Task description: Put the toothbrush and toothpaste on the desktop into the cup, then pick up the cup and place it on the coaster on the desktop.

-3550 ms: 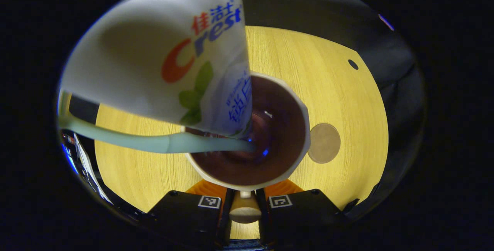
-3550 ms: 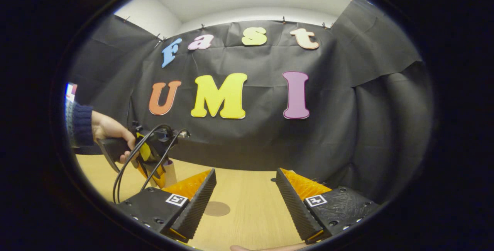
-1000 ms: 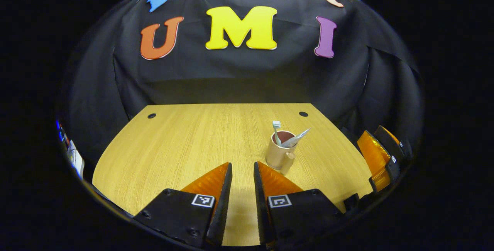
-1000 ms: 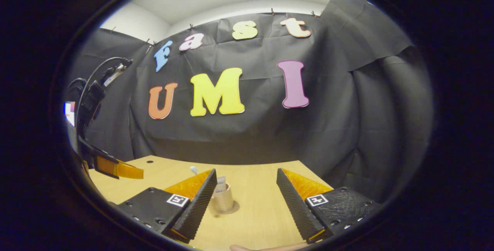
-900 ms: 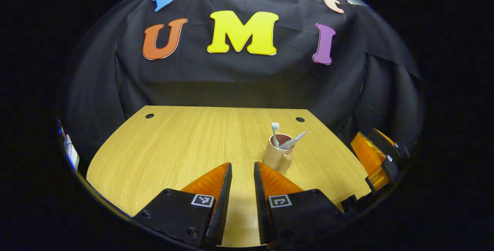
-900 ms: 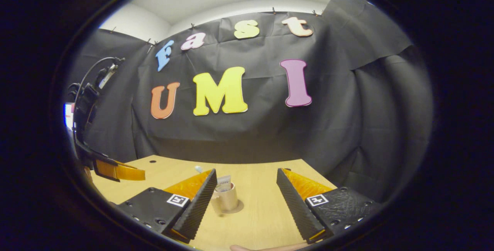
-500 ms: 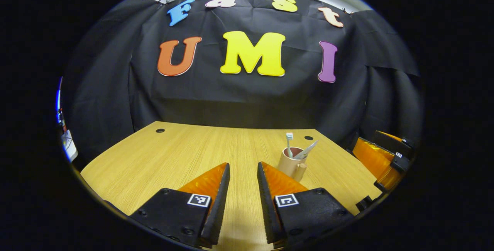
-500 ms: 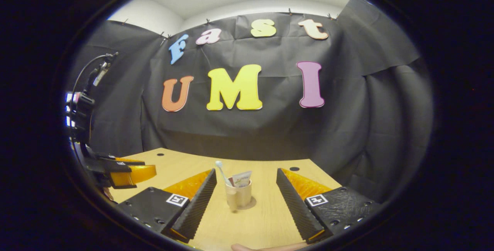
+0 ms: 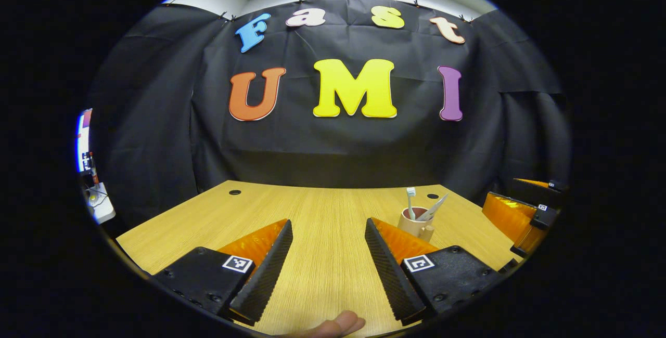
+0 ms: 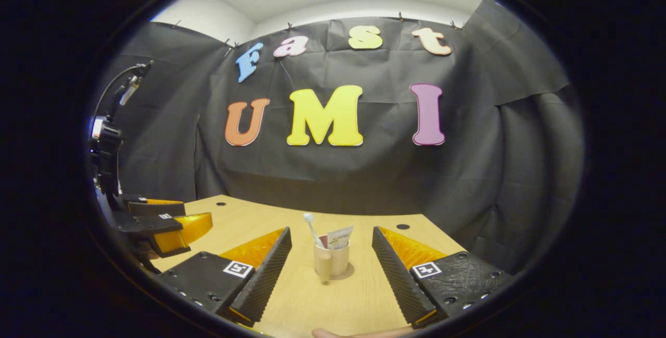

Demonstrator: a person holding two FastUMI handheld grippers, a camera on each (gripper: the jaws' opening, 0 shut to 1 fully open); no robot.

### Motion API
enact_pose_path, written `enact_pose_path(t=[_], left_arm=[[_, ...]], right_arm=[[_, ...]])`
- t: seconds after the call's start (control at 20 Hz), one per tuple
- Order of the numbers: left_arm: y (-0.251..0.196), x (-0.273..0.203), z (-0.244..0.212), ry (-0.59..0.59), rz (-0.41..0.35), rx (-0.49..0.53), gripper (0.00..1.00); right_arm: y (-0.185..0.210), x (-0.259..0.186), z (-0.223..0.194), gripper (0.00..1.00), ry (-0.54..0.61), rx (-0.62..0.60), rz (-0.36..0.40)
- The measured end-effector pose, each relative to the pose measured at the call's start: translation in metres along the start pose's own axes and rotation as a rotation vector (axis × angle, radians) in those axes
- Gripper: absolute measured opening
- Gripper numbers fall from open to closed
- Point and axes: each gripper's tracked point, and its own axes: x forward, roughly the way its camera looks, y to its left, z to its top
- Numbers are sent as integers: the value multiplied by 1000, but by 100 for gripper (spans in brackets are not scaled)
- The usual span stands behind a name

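Note:
A beige cup (image 10: 333, 260) stands upright on the round brown coaster (image 10: 347, 274) on the wooden table. A pale toothbrush (image 10: 310, 228) and a white toothpaste tube (image 10: 340, 236) stick out of it. My right gripper (image 10: 331, 234) is open, and the cup shows a little beyond and between its fingers, untouched. In the left gripper view the cup (image 9: 414, 222) sits past the right-hand finger with the toothbrush (image 9: 410, 203) and toothpaste tube (image 9: 435, 206) in it. My left gripper (image 9: 328, 223) is open and holds nothing.
The wooden table (image 9: 312, 208) has small round holes near its back corners. The right gripper (image 9: 512, 205) hangs at the table's right edge. The left gripper (image 10: 177, 218) hovers at the left side with its cable above. A fingertip (image 9: 338, 322) shows at the bottom.
The left gripper, once shut on the cup's handle above the table, has let go, backed away and opened wider. The cup now stands on the coaster. The right gripper has turned toward it.

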Motion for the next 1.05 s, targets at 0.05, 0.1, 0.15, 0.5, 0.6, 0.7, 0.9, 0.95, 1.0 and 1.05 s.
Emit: enact_pose_path(t=[0.05,0.1,0.15,0.5,0.6,0.7,0.9,0.95,1.0,1.05], left_arm=[[-1,0,0,2,-1,-1,90],[-4,1,-1,3,-10,1,94],[-6,-2,1,-1,-13,3,95],[-1,-10,16,-48,10,35,95],[-9,-15,19,-55,-16,33,95],[-9,-17,26,-75,-14,52,95],[-17,-18,21,-53,-36,37,94],[-16,-18,21,-47,-36,30,95],[-14,-17,19,-40,-34,23,95],[-13,-16,19,-36,-36,19,88]], right_arm=[[-2,1,-1,95,1,-10,-9],[-4,2,-1,96,-2,-24,-22],[-4,1,0,96,-8,-36,-29],[2,-4,6,95,-24,-17,-10],[-3,-5,8,96,-32,-20,-22],[-5,-5,9,96,-35,-22,-30],[-5,-5,7,96,-29,-37,-35],[-5,-5,7,96,-32,-39,-37],[-8,-5,7,96,-35,-41,-43],[-9,-4,7,96,-34,-43,-48]])
